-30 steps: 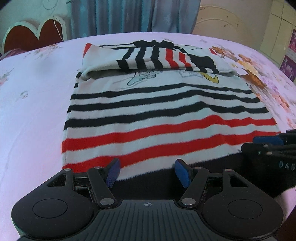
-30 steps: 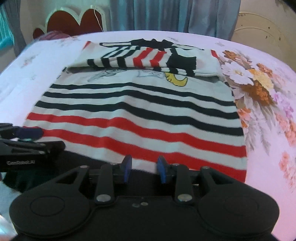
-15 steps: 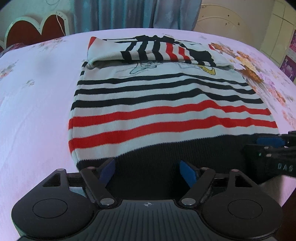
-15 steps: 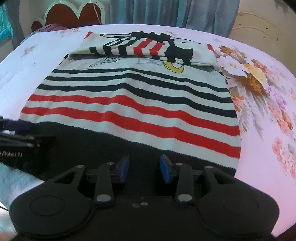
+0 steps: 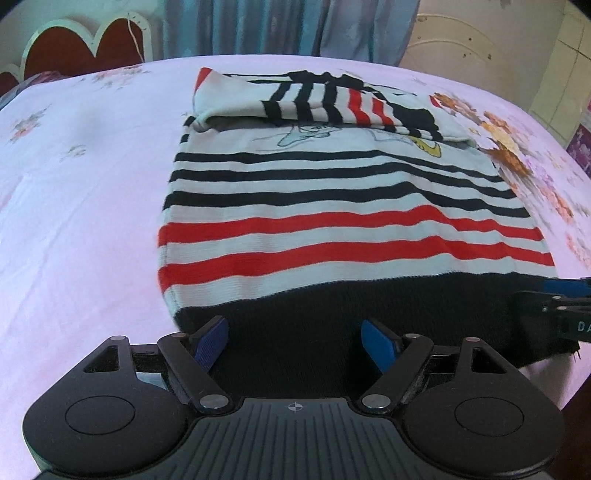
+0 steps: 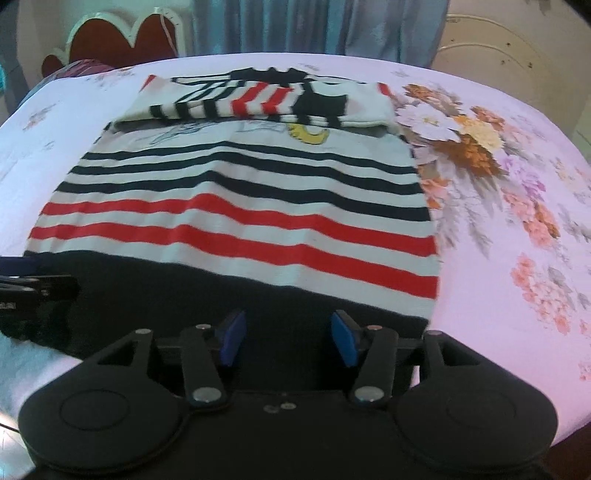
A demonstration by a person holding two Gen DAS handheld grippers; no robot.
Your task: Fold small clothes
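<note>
A small striped sweater (image 5: 332, 206) lies flat on the bed, white with black and red stripes and a black hem band nearest me. Its sleeves are folded across the top (image 5: 332, 107). It also shows in the right wrist view (image 6: 240, 206). My left gripper (image 5: 293, 341) is open over the left part of the black hem, holding nothing. My right gripper (image 6: 288, 339) is open over the right part of the hem, holding nothing. Each gripper shows at the edge of the other's view: the right one (image 5: 554, 310), the left one (image 6: 33, 291).
The bed has a pink sheet (image 5: 74, 221) with a flower print (image 6: 480, 147) to the sweater's right. A red heart-shaped headboard (image 5: 81, 51) and blue curtains (image 5: 277, 26) stand behind. The bed's near edge runs just below the hem.
Both grippers have pulled back toward me, off the striped part to the black hem. The right gripper's jaws have opened wider. The sweater has not moved.
</note>
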